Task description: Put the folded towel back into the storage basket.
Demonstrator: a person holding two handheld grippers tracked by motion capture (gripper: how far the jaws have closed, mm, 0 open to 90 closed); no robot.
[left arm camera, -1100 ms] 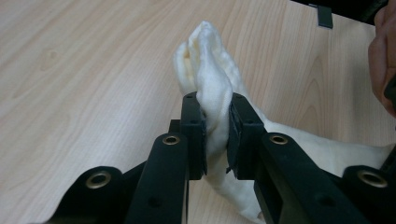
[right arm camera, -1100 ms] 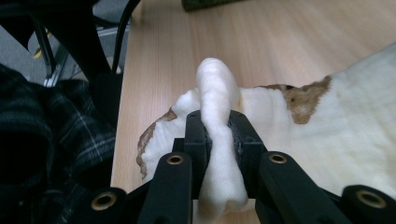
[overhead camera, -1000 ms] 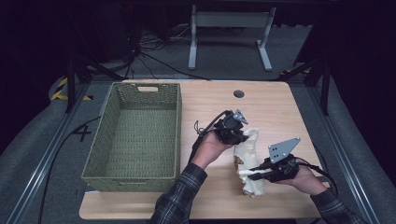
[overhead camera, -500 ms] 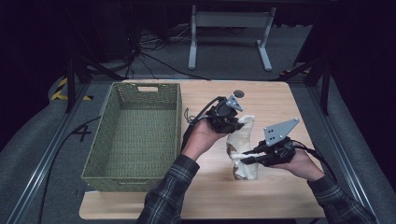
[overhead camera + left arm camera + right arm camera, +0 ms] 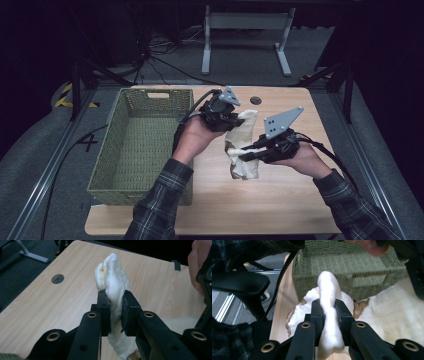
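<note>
Both tongs pinch one fluffy white cloth [image 5: 243, 145] with brown patches. The left tongs [image 5: 239, 119] grip its far end, and the right tongs [image 5: 245, 152] grip its near end. The cloth hangs above the tabletop [image 5: 280, 200], right of the green basket [image 5: 142, 145].

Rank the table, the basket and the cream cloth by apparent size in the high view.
1. Table, largest.
2. Basket.
3. Cream cloth, smallest; it hangs bunched between both hand-held grippers and nearer the camera, so its spread size is unsure.
</note>
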